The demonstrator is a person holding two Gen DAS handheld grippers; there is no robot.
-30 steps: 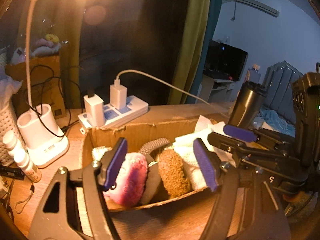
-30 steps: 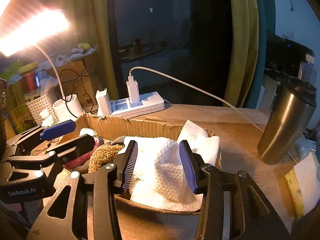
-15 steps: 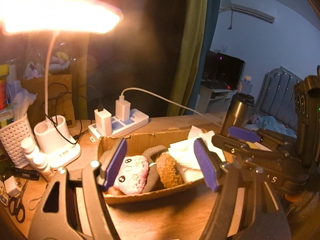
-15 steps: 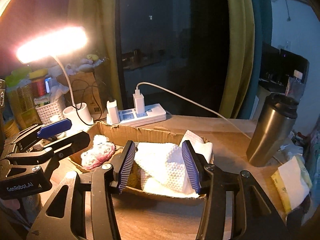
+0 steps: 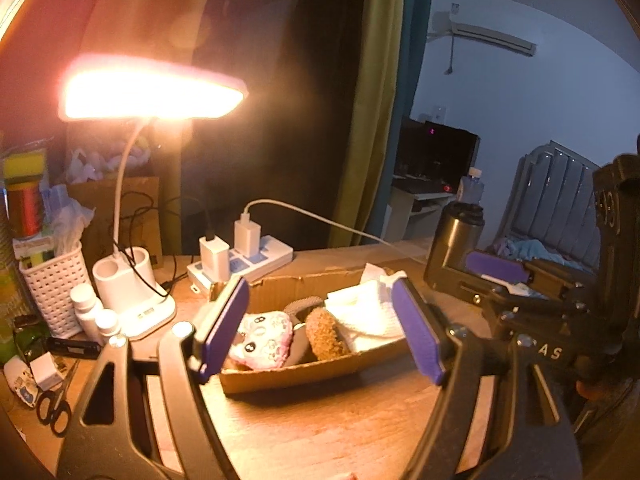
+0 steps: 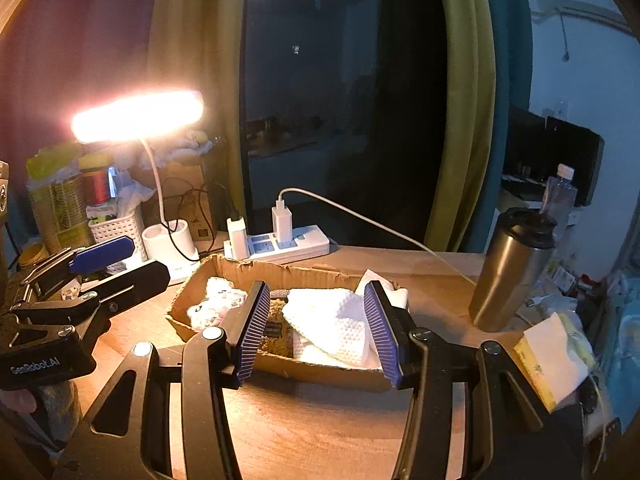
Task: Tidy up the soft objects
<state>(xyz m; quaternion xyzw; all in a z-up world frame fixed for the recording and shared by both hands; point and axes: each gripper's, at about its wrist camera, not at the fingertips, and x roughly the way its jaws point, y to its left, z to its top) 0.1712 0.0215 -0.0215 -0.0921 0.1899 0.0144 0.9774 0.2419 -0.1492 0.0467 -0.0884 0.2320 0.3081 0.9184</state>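
Left wrist view: the left gripper [image 5: 320, 328] is seen at lower centre with its purple pads [image 5: 224, 332] spread apart; nothing is held between them, and the jaws have just been opening. Framed between the pads, at mid-frame, a shallow cardboard box [image 5: 296, 372] is shown resting on the wooden table [image 5: 320, 420]. Inside the box, from picture left to right, a pink plush toy [image 5: 264, 338], a dark grey soft item [image 5: 300, 346], a brown fuzzy item [image 5: 324, 334] and a white waffle-textured cloth [image 5: 368, 314] are packed side by side. The right gripper [image 5: 496, 270] is visible at the right edge.

Right wrist view: the right gripper [image 6: 316, 328] occupies the lower centre, its ribbed blue pads [image 6: 254, 326] parted about half-way with nothing gripped; the jaws have just been opening. The cloth [image 6: 332, 320] is seen beyond and between the pads, lying in the right half of the box [image 6: 320, 372], with the plush toy [image 6: 216, 304] at its left end.

Behind the box, a white power strip [image 6: 280, 244] with two plugged chargers is placed at upper centre. A lit desk lamp [image 6: 136, 116] stands at upper left, and a steel tumbler [image 6: 512, 268] stands on the table at right.
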